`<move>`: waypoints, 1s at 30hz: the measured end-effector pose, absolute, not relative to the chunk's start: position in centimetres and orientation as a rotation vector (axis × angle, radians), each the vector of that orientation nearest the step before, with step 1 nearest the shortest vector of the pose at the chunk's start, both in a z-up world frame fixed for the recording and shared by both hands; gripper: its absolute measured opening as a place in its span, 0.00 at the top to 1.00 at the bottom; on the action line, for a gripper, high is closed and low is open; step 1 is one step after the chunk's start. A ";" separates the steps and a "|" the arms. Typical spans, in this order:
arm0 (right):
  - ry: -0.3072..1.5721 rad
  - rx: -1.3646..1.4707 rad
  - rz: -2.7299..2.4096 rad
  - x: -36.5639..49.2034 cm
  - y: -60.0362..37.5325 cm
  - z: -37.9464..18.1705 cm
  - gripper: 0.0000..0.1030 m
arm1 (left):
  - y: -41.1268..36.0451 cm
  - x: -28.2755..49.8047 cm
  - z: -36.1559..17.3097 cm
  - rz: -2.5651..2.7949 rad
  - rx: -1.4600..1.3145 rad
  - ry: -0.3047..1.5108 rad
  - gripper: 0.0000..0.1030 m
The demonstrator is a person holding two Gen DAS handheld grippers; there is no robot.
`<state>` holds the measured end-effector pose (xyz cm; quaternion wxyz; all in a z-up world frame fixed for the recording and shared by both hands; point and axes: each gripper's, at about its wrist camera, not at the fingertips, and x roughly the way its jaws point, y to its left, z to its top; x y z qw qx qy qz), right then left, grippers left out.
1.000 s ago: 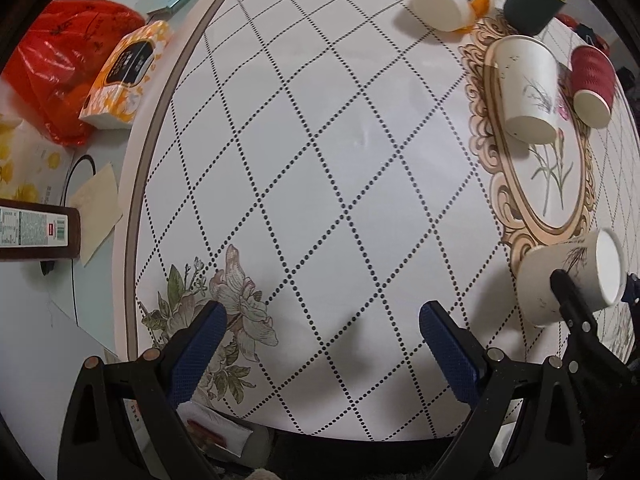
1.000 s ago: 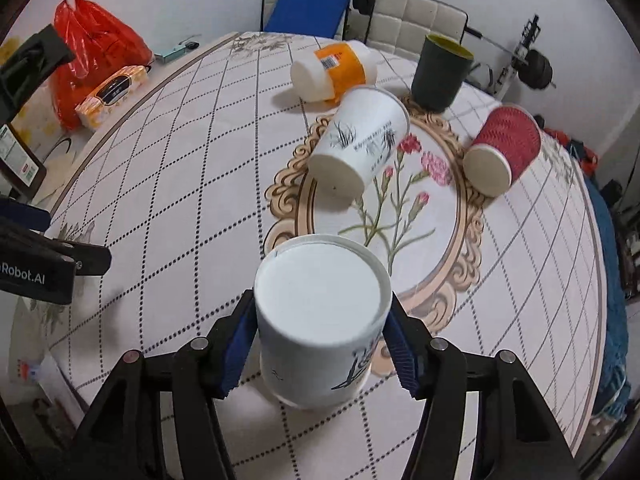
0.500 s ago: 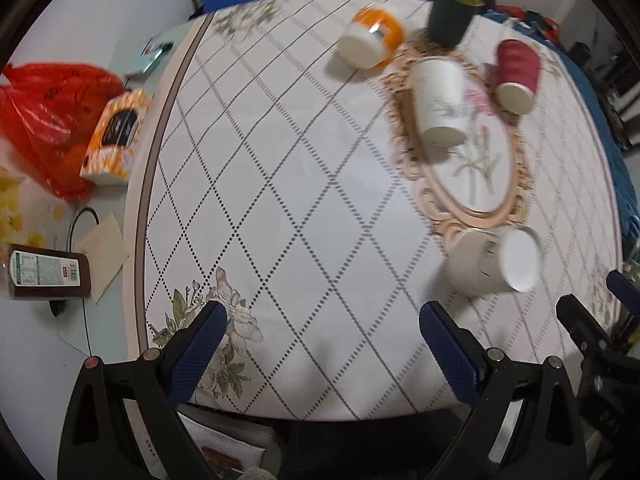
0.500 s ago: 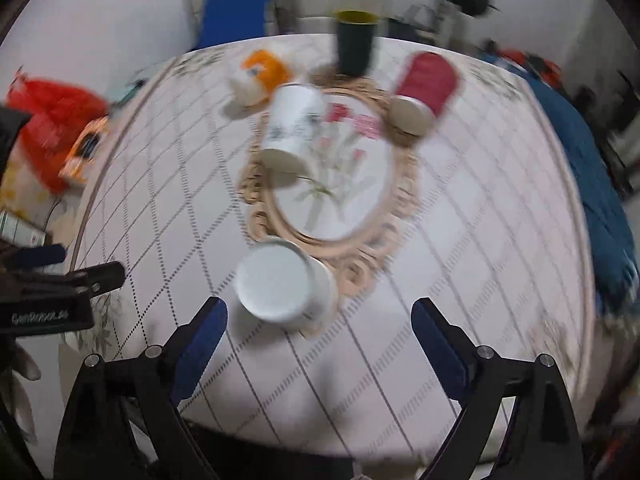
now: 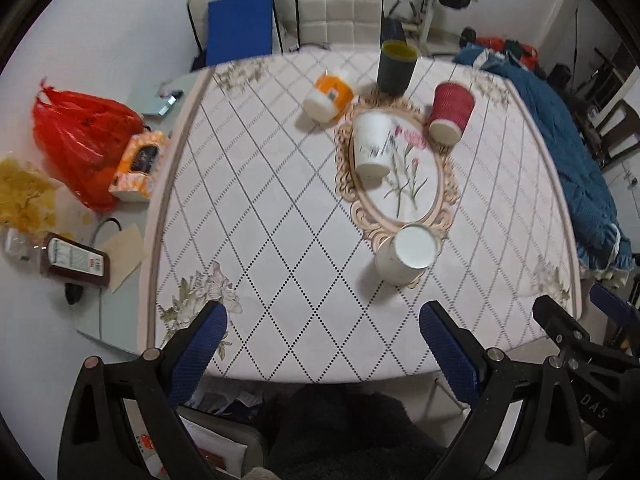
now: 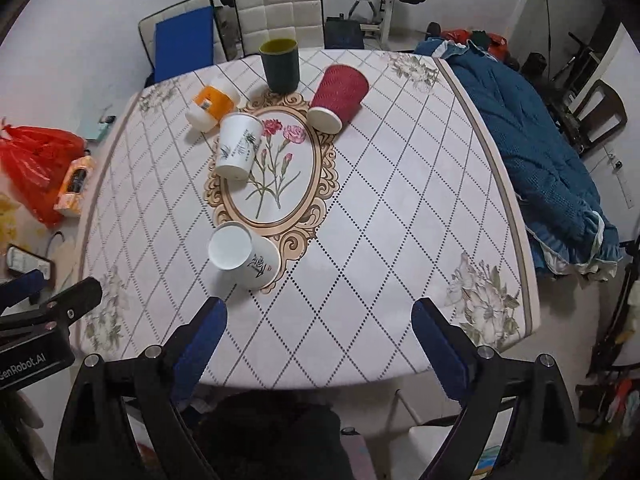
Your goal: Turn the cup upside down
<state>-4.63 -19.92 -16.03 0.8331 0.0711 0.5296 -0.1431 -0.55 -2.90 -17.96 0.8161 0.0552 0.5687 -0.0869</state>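
Quilted tabletop [image 6: 400, 200] carrying five cups.
Upside-down white cup [image 6: 242, 256] stands at the oval floral print's [image 6: 276, 176] near edge; left hand-held gripper [image 5: 322, 344] and right hand-held gripper [image 6: 318, 336] both gape empty.

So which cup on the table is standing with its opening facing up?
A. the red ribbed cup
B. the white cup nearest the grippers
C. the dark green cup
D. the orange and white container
C: the dark green cup stands upright, its yellowish inside showing, while the red ribbed cup lies on its side and the nearest white cup shows its closed base on top.
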 end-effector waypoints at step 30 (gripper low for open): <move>0.913 0.090 -0.223 -17.4 -17.6 3.6 0.04 | -1.6 -11.1 -3.3 -0.168 0.055 1.068 0.04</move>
